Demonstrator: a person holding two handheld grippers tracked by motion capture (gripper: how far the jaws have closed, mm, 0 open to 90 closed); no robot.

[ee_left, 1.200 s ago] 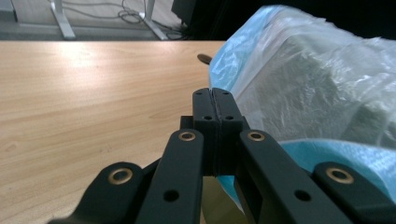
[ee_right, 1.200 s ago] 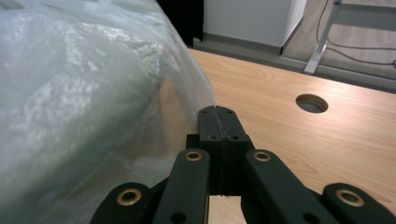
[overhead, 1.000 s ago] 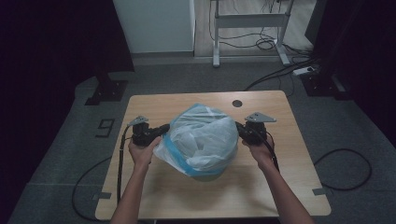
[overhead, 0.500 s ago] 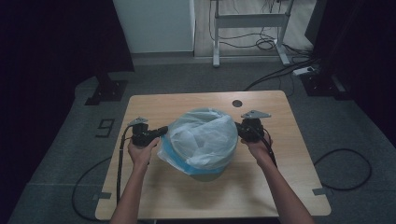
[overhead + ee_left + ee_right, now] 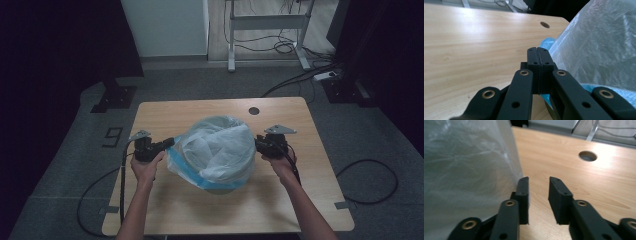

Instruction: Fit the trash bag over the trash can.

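Note:
A translucent white plastic bag (image 5: 215, 150) with a blue hem covers a round bin in the middle of the table. My left gripper (image 5: 170, 142) is at the bag's left edge, jaws pressed together (image 5: 539, 50). The blue hem shows just past the tips and under the jaws, so it looks pinched there. The bag (image 5: 599, 45) bulges to that gripper's right. My right gripper (image 5: 258, 141) is at the bag's right side. Its jaws have just been opening and now stand apart (image 5: 539, 181) with nothing between them. The bag film (image 5: 461, 165) hangs against the left jaw.
The wooden table (image 5: 200, 112) has a round cable hole (image 5: 254, 110) behind the bag, also seen as the hole (image 5: 587, 156) in the right gripper view. Cables trail from both grippers off the table's sides. Beyond the table stand a desk frame and dark floor.
The right gripper's jaws have parted and let go of the bag's right edge. The bag sits lower and rounder over the bin. The left gripper keeps its place, still shut.

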